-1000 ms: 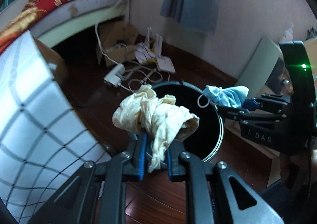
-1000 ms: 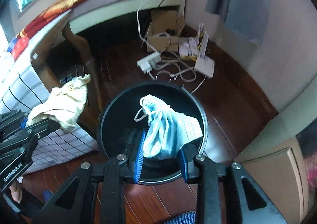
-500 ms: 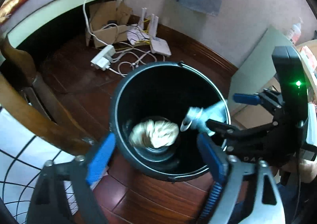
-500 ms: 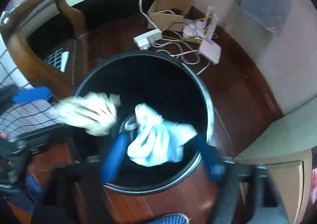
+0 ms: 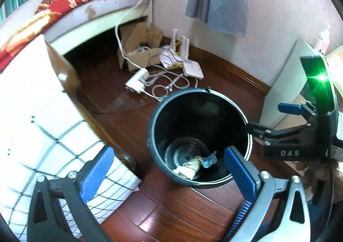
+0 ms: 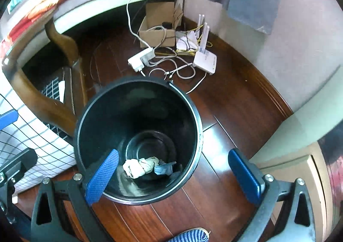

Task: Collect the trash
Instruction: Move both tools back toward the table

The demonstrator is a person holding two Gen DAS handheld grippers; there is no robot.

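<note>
A black bin [image 5: 154, 134] stands on the wooden floor, and I see into it from above in both wrist views. On its bottom lie a crumpled cream cloth [image 5: 188, 167] and a blue face mask [image 5: 209, 159], side by side. My left gripper [image 5: 169, 156] hangs over the bin's near rim, jaws opening wide with nothing between them. My right gripper [image 6: 173, 154] hovers over the bin [image 6: 85, 113] too, jaws opening and empty, with the cream cloth [image 6: 139, 166] and mask [image 6: 165, 168] far below. The right gripper [image 5: 270, 117] also shows at the bin's right side.
Behind the bin lie a white power strip [image 6: 141, 59], a router [image 6: 204, 59], tangled cables and a cardboard box [image 6: 158, 27]. A wooden chair [image 6: 42, 102] with a checked cloth [image 5: 32, 124] stands at the left, a bed behind it, a pale cabinet [image 6: 300, 134] at the right.
Both grippers opened over the bin. The cream cloth left the left gripper and the blue mask left the right one; both now lie on the bin's bottom.
</note>
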